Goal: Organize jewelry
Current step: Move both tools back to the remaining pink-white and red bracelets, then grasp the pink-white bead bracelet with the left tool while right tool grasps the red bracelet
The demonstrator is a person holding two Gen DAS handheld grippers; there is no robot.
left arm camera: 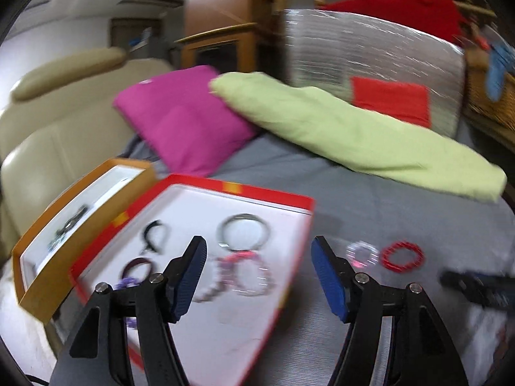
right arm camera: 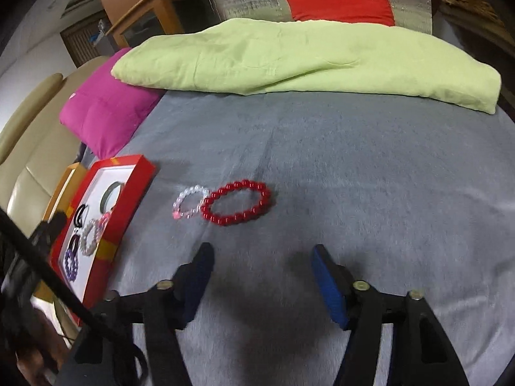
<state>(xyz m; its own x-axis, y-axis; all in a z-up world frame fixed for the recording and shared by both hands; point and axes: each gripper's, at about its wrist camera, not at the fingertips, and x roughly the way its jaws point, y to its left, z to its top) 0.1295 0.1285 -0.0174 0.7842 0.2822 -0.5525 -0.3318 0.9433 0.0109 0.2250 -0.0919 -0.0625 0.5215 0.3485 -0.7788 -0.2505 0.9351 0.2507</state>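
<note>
A red-rimmed tray (left arm camera: 273, 194) (right arm camera: 138, 169) with a white floor lies on the grey blanket and holds several bracelets, among them a grey bangle (left arm camera: 243, 230) and a pink beaded one (left arm camera: 249, 271). My left gripper (left arm camera: 259, 249) hangs open over the tray's right edge, nothing between its fingers. On the blanket, to the right of the tray, lie a clear-and-pink beaded bracelet (right arm camera: 190, 204) (left arm camera: 362, 252) and a red beaded bracelet (right arm camera: 236, 202) (left arm camera: 402, 254), touching each other. My right gripper (right arm camera: 260, 252) stands open just short of them, empty.
An orange box (left arm camera: 42, 284) with a white lining sits left of the tray. A pink cushion (left arm camera: 183, 117), a green folded blanket (right arm camera: 289, 59) and a red cushion (right arm camera: 341, 1) lie at the back. A beige sofa (left arm camera: 42, 141) is on the left.
</note>
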